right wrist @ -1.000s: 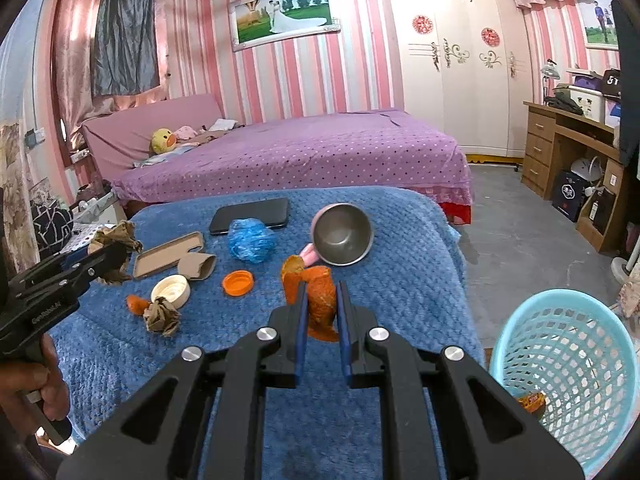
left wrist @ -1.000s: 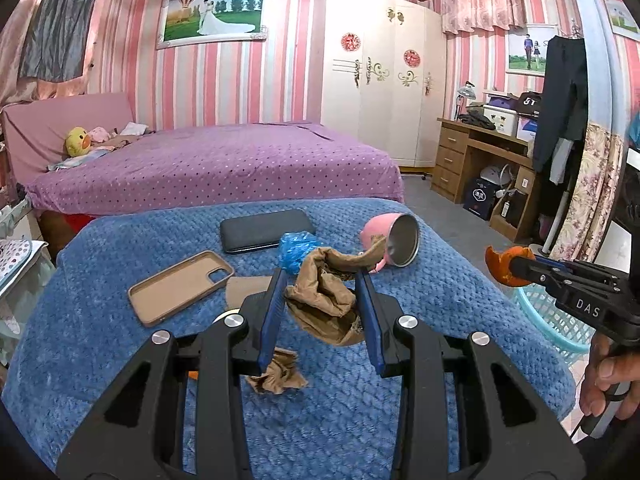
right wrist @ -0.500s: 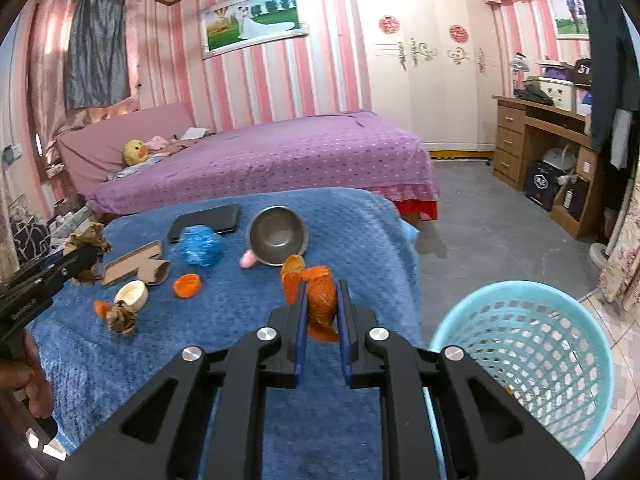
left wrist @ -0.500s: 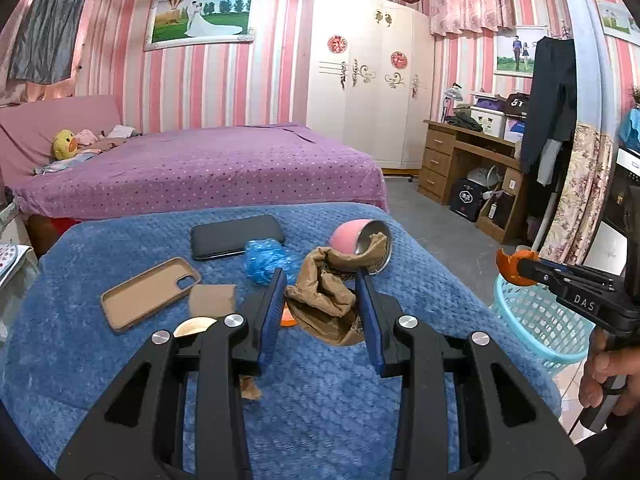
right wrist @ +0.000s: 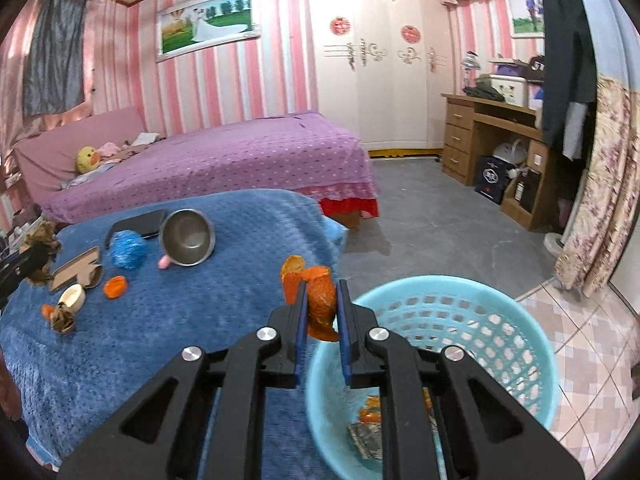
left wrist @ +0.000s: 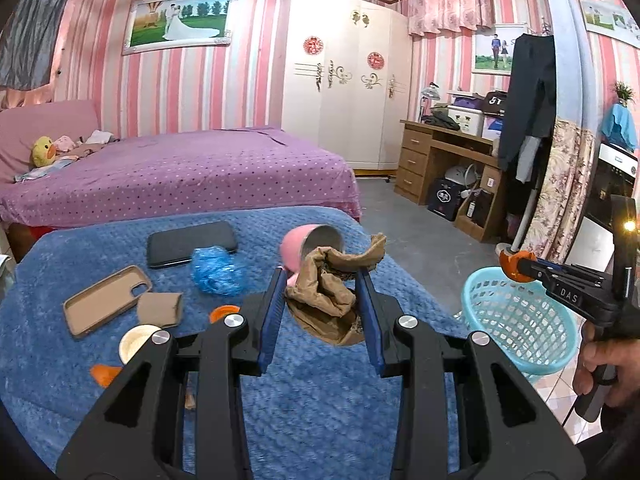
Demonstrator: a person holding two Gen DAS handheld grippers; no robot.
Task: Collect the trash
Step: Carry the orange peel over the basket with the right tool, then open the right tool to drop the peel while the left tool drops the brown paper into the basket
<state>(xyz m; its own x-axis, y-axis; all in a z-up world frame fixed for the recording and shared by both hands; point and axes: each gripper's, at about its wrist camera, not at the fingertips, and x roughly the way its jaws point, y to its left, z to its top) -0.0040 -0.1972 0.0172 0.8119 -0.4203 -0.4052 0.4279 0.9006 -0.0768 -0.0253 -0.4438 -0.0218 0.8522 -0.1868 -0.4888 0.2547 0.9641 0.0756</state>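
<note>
My left gripper (left wrist: 322, 280) is shut on a crumpled brown paper wad (left wrist: 330, 292), held above the blue blanket (left wrist: 320, 400). My right gripper (right wrist: 322, 292) is shut on an orange peel (right wrist: 316, 300) and hangs at the near left rim of the light blue basket (right wrist: 500, 344). In the left wrist view that gripper (left wrist: 516, 266) shows at the right above the basket (left wrist: 520, 320). Some scraps (right wrist: 370, 428) lie in the basket's bottom. On the blanket lie a blue plastic wad (right wrist: 126, 248), an orange cap (right wrist: 116, 286), a small brown paper wad (right wrist: 62, 320) and an orange scrap (right wrist: 48, 310).
A pink metal cup (right wrist: 186, 238) lies tipped over on the blanket beside a black phone (left wrist: 190, 242), a tan phone case (left wrist: 106, 300), a tan card sleeve (left wrist: 160, 309) and a white lid (left wrist: 138, 342). A purple bed (left wrist: 180, 176) stands behind, a wooden desk (right wrist: 492, 136) at the right.
Both grippers have swung right with their loads. The right gripper went from over the blanket to the basket's rim; the basket has come into the left wrist view.
</note>
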